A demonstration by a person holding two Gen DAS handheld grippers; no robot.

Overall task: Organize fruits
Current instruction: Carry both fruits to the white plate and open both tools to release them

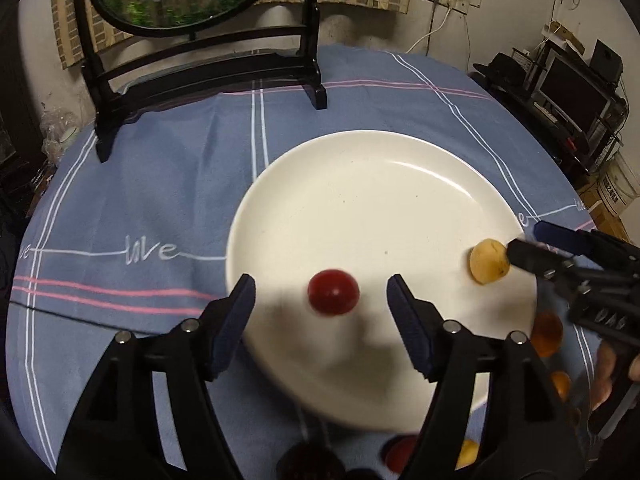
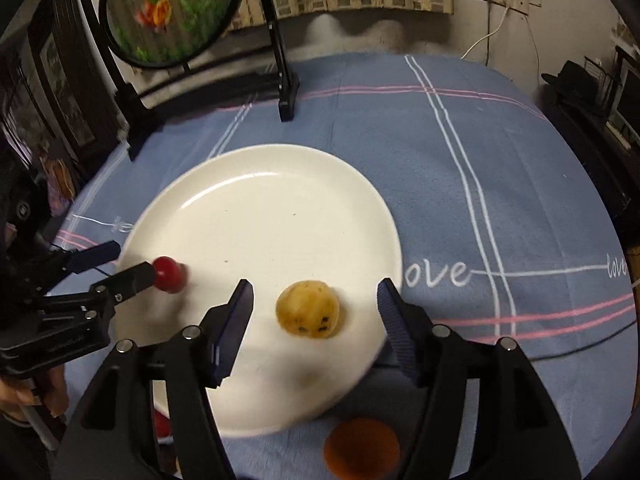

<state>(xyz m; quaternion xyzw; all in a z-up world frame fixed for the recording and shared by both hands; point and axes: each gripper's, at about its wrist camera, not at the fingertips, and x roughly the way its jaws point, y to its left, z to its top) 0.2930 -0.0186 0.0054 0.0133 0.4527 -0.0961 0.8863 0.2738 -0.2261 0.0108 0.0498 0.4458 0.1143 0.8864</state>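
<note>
A white plate [image 1: 360, 168] lies on the blue cloth; it also shows in the right wrist view [image 2: 256, 184]. A red fruit [image 1: 333, 291] lies on it between the spread fingers of my left gripper [image 1: 320, 300], which is open. A yellow spotted fruit [image 2: 307, 309] lies on the plate between the fingers of my right gripper [image 2: 314, 308], also open. In the left wrist view the yellow fruit [image 1: 489, 261] sits at the right gripper's tips [image 1: 524, 240]. In the right wrist view the red fruit [image 2: 170, 274] sits at the left gripper's tips [image 2: 132, 260].
Several loose fruits lie on the cloth by the plate's near rim: orange ones [image 1: 547, 334] [image 2: 362, 446], dark red ones [image 1: 400, 454]. A black stand [image 1: 208, 76] with a round painted panel stands at the table's far side. Shelves with electronics [image 1: 576, 92] stand right.
</note>
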